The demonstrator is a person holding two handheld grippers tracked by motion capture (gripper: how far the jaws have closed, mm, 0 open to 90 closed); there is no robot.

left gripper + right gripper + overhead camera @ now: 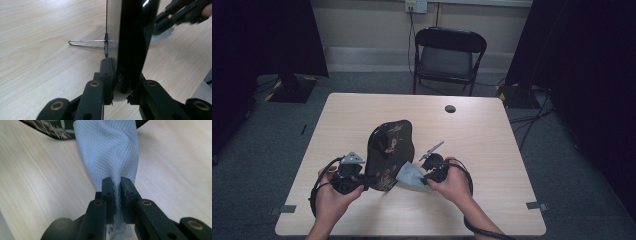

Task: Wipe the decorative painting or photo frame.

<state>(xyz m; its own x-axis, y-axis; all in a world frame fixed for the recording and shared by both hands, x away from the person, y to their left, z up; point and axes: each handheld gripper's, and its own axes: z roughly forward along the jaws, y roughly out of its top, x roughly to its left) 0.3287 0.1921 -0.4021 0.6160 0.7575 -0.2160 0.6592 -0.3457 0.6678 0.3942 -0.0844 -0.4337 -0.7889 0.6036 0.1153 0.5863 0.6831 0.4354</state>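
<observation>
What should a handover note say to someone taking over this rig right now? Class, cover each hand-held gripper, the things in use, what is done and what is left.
Left hand-held gripper: shut on the lower edge of the dark floral plaque, holding it upright on the table; its wire stand sticks out behind.
Right hand-held gripper: shut on the pale blue cloth, which reaches the plaque's lower front.
Done: plaque steadied, cloth gripped and brought to it.
Left: probably wiping the plaque's face, then setting both down.
</observation>
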